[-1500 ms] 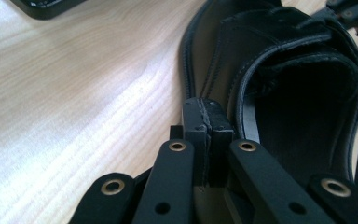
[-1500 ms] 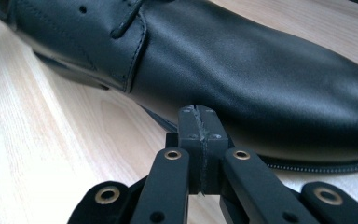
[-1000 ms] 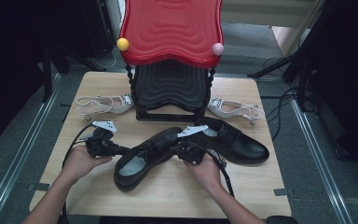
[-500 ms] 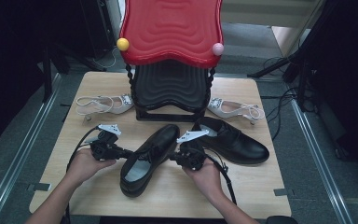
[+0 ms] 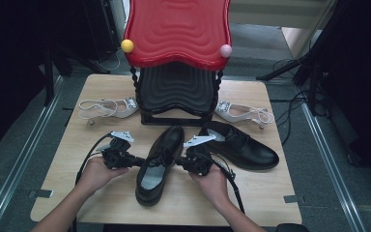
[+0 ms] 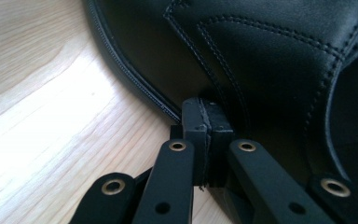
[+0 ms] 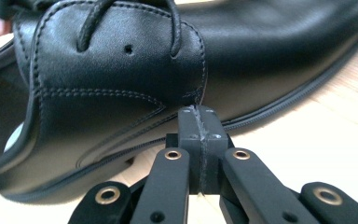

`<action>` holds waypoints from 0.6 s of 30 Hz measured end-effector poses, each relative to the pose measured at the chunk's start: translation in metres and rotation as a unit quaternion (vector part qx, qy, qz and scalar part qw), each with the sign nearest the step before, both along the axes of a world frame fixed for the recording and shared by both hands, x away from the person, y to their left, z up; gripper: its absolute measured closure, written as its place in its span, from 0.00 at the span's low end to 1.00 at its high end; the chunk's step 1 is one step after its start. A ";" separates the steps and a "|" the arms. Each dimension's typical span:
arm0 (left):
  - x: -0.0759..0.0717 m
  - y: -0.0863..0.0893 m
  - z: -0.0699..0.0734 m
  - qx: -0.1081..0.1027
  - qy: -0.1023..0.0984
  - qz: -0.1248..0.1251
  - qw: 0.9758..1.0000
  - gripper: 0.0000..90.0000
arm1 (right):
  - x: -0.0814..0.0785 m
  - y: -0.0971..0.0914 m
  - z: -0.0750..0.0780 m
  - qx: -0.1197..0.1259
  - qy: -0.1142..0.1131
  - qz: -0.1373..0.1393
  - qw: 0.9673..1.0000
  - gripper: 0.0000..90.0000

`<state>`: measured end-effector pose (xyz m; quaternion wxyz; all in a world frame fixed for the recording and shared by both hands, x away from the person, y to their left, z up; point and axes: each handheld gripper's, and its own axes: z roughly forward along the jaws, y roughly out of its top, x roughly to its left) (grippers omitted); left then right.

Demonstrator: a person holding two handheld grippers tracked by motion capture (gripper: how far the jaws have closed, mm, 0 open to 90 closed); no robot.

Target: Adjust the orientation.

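Observation:
A black lace-up shoe [image 5: 168,145] lies on the wooden table [image 5: 265,193], toe pointing away toward the rack. My left gripper [image 5: 136,161] is shut, its closed tips pressed against the shoe's left side [image 6: 261,56], nothing between the jaws. My right gripper [image 5: 179,163] is also shut and its tips [image 7: 199,122] touch the shoe's right side [image 7: 121,79] just below the laces. The two grippers flank the shoe at its middle. A hand holds each gripper from the near edge.
A second black shoe [image 5: 244,147] lies to the right, close behind my right gripper. A black rack with a red wavy top [image 5: 176,31] stands at the back centre. White sandals lie to its left [image 5: 108,107] and right [image 5: 241,112].
The shoe between the grippers has swung from a diagonal lie to point its toe toward the rack. My left gripper has moved right against it. The right gripper has barely shifted.

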<state>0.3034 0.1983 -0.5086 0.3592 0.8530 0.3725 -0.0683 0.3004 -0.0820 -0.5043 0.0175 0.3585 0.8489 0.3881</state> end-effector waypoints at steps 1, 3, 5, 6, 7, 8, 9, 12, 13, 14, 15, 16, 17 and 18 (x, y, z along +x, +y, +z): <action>-0.001 -0.002 0.000 -0.001 0.000 0.002 1.000 1.00 | 0.000 -0.001 0.000 0.000 0.002 -0.003 1.000 1.00; -0.002 -0.008 -0.001 -0.004 -0.001 0.005 1.000 1.00 | 0.002 -0.005 0.001 -0.005 0.001 -0.009 1.000 1.00; -0.004 -0.013 -0.001 -0.007 0.001 0.003 1.000 1.00 | 0.003 -0.006 0.002 -0.005 0.004 -0.013 1.000 1.00; -0.005 -0.015 -0.002 -0.010 0.003 0.002 1.000 1.00 | 0.005 -0.010 0.002 -0.007 0.002 -0.016 1.000 1.00; -0.006 -0.020 -0.002 -0.012 0.004 -0.004 1.000 1.00 | 0.006 -0.011 0.002 -0.008 0.001 -0.018 1.000 1.00; -0.006 -0.020 -0.002 -0.012 0.004 -0.004 1.000 1.00 | 0.007 -0.013 0.002 -0.010 0.000 -0.020 1.000 1.00; -0.008 -0.024 -0.002 -0.010 0.001 -0.006 1.000 1.00 | 0.007 -0.013 0.002 -0.010 0.000 -0.020 1.000 1.00; -0.014 -0.038 -0.001 -0.006 -0.008 -0.002 1.000 1.00 | 0.011 -0.020 0.003 -0.010 -0.002 -0.033 0.999 1.00; -0.014 -0.038 -0.001 -0.006 -0.008 -0.002 1.000 1.00 | 0.011 -0.020 0.003 -0.010 -0.002 -0.033 0.999 1.00; -0.015 -0.042 -0.001 -0.007 -0.008 0.001 1.000 1.00 | 0.012 -0.022 0.003 -0.009 0.000 -0.036 0.999 1.00; -0.015 -0.045 -0.001 -0.010 -0.006 0.003 1.000 1.00 | 0.014 -0.024 0.003 -0.009 -0.001 -0.040 0.999 1.00; -0.016 -0.047 -0.002 -0.014 -0.004 0.003 1.000 1.00 | 0.015 -0.025 0.003 -0.009 -0.001 -0.044 0.999 1.00; -0.017 -0.051 -0.003 -0.015 -0.007 0.003 1.000 1.00 | 0.017 -0.027 0.003 -0.009 -0.001 -0.050 0.999 1.00; -0.017 -0.051 -0.003 -0.015 -0.007 0.003 1.000 1.00 | 0.017 -0.027 0.003 -0.009 -0.001 -0.050 0.999 1.00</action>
